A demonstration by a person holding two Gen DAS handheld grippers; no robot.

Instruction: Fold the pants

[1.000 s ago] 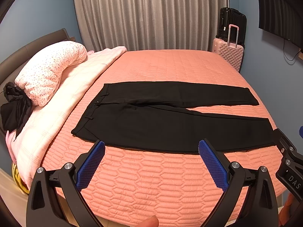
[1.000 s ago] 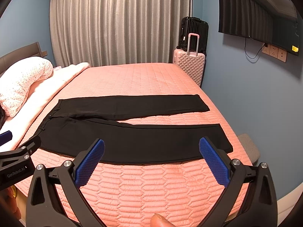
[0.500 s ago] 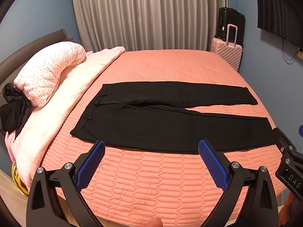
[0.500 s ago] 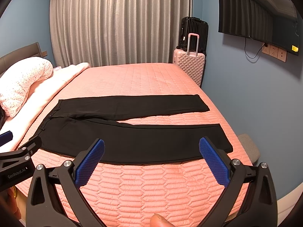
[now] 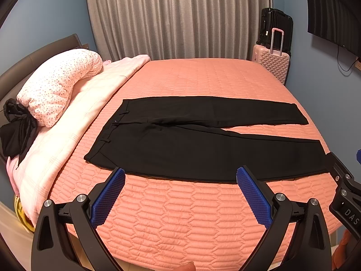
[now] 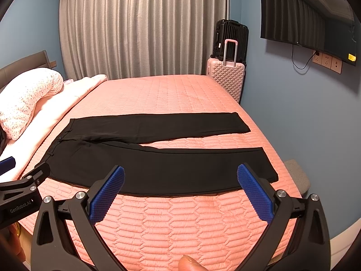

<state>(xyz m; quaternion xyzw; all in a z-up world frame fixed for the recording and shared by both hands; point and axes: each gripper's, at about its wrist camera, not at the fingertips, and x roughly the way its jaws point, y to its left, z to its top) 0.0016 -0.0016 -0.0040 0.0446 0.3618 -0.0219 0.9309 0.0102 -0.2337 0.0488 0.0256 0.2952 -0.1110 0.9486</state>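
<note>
Pants (image 5: 203, 140) flat on bed (image 5: 203, 76), left gripper (image 5: 180, 176) and right gripper (image 6: 180, 176) both wide, empty.

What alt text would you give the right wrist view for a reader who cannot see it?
Black pants lie spread flat, legs apart, across a pink quilted bed. The open right gripper hovers at their near edge, empty; the left gripper shows at left.

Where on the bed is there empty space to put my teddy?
Bare quilt lies between the black pants and the curtain, and a near strip runs before the pants. The pillow side is crowded, and only a thin wedge shows between the legs.
</note>
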